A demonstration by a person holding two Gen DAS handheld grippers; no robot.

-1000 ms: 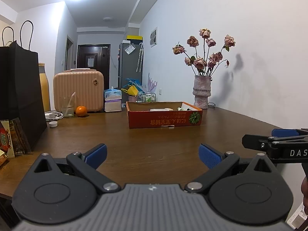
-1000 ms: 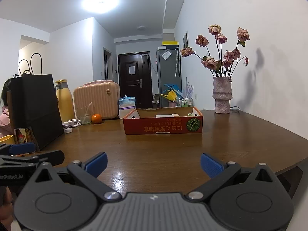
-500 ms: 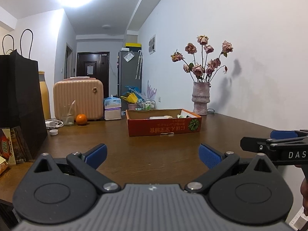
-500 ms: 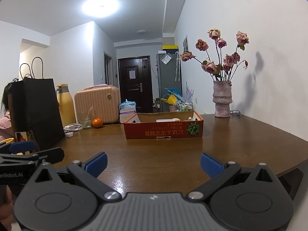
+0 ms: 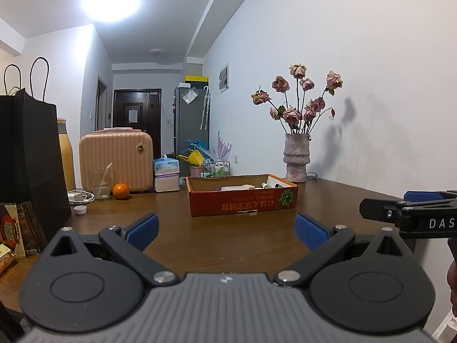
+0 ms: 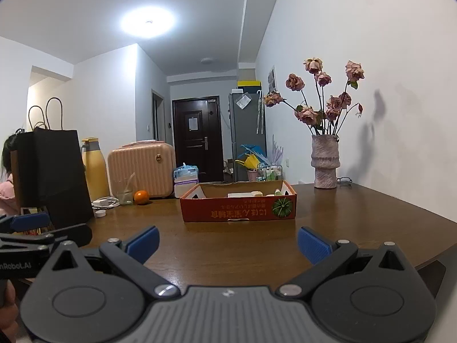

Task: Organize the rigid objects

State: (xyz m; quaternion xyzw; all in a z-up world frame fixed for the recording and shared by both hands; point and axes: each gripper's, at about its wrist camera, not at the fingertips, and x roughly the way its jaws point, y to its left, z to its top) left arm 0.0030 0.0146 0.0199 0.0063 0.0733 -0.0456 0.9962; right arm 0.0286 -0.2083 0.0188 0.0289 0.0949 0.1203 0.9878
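A red cardboard box point(image 5: 242, 203) stands in the middle of the brown table point(image 5: 228, 237), with small bottles and a white item inside; it also shows in the right wrist view point(image 6: 238, 204). My left gripper point(image 5: 227, 230) is open and empty, low over the near table edge, well short of the box. My right gripper point(image 6: 228, 241) is open and empty beside it, also short of the box. Each gripper shows at the edge of the other's view.
At the left stand a black paper bag point(image 5: 31, 154), a yellow bottle point(image 6: 94, 168), a peach suitcase point(image 5: 115, 160), a glass point(image 5: 100, 183), an orange point(image 5: 120, 191), a white cap point(image 5: 80, 209) and tissue packs point(image 5: 167, 175). A vase of dried roses point(image 5: 295, 160) stands by the right wall.
Both views have tilted upward a little, so the box and table sit lower in frame. Both grippers stay open and empty.
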